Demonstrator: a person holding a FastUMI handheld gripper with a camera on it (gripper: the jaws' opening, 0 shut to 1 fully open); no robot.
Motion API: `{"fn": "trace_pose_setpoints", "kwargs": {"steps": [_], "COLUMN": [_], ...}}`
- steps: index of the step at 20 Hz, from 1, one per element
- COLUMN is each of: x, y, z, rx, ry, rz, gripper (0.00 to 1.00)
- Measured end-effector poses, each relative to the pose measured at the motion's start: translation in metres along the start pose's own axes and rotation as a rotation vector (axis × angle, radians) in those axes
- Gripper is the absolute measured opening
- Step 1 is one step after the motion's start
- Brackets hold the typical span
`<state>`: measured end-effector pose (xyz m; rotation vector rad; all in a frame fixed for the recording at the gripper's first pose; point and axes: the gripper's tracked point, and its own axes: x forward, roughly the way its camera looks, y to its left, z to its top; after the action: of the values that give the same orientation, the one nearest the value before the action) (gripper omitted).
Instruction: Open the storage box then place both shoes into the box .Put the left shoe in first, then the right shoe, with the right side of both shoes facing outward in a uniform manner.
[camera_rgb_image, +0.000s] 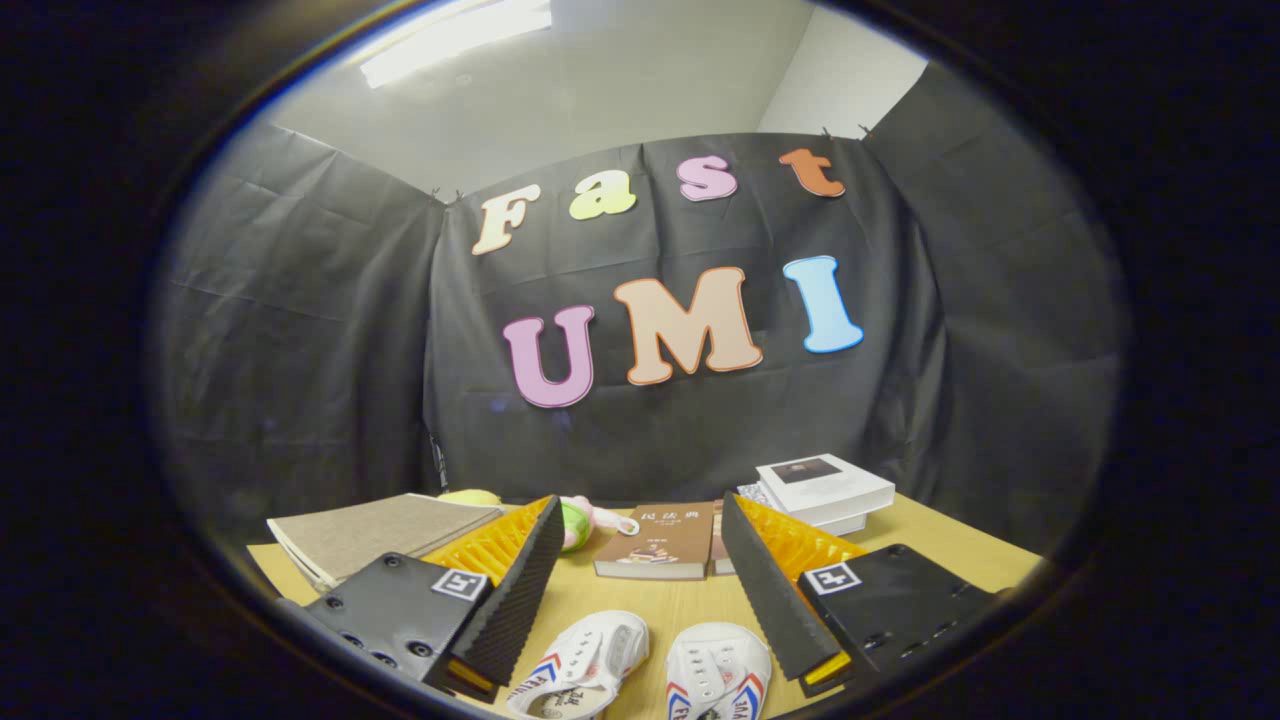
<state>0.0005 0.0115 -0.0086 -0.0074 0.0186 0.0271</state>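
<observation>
Two white sneakers (640, 672) lie side by side on the worktop (660, 600) between the claw's (640, 590) spread, empty fingers; neither seems packed yet, so the whole task likely remains.

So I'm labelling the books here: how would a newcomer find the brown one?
Start at the wooden table and the open gripper. Just beyond its fingers, past the two white shoes, lies the brown book. Unlike the white stack and grey notebook, it lies centred, single and dark-covered.
</observation>
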Motion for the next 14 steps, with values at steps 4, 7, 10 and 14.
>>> {"fn": "trace_pose_setpoints", "kwargs": {"steps": [4, 7, 10, 14], "x": [0.0017, 0.0019, 0.0026, 0.0020], "y": [0.0007, 0.0035, 0.0043, 0.0061], "z": [-0.0032, -0.0056, -0.0077, -0.0072], "rx": [-0.007, -0.009, -0.012, -0.007], "ry": [0.005, 0.013, 0.020, 0.020], "rz": [-0.002, 0.005, 0.006, 0.012], "gripper": [0.99, 0.99, 0.99, 0.99]}}
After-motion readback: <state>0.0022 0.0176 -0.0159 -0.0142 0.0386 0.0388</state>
